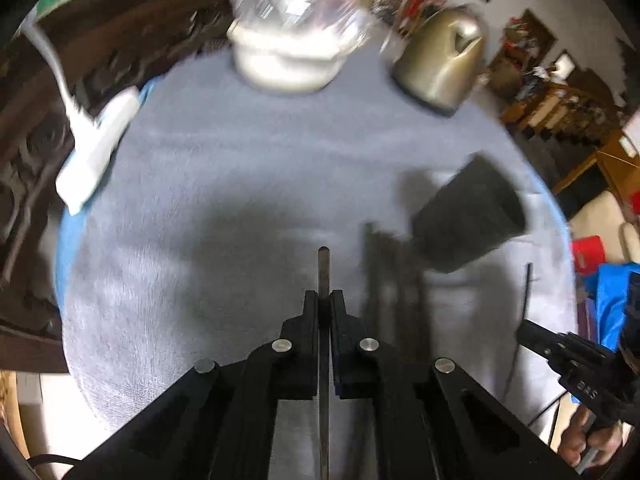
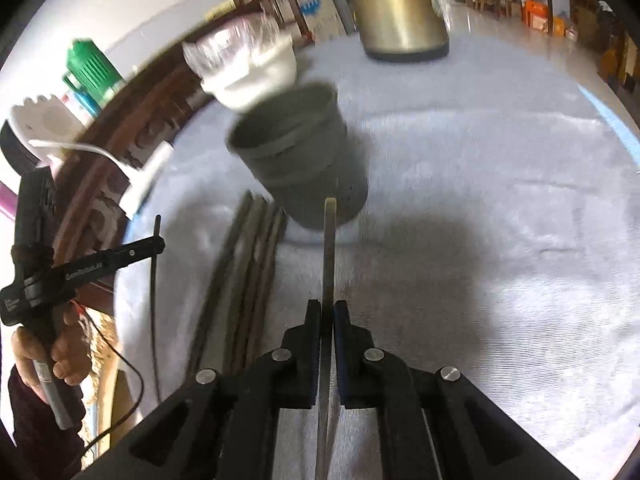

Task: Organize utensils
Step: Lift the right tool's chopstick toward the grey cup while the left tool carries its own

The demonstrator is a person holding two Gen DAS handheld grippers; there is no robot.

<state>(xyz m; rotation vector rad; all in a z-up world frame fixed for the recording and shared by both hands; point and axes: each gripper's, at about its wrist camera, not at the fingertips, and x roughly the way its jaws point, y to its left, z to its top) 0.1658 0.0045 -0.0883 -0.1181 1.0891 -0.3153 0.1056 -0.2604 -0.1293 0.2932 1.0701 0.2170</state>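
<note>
In the left wrist view my left gripper [image 1: 324,298] is shut on a thin dark chopstick [image 1: 323,268] that sticks out past the fingertips above the grey cloth. My right gripper [image 2: 327,307] is likewise shut on a chopstick [image 2: 329,240], whose tip points at the dark grey utensil holder [image 2: 300,160]. The holder [image 1: 468,216] stands upright on the cloth, right of the left gripper. Several loose chopsticks [image 2: 248,268] lie side by side on the cloth between the two grippers, also blurred in the left wrist view [image 1: 392,280]. Each view shows the other gripper at its edge, gripping its chopstick.
A grey cloth [image 1: 240,160] covers the round table. At the far side stand a brass-coloured kettle [image 1: 440,60] and a white bowl topped with clear plastic [image 1: 288,40]. A white power strip [image 1: 96,152] lies at the left edge. A person's hand [image 2: 60,352] holds the left gripper's handle.
</note>
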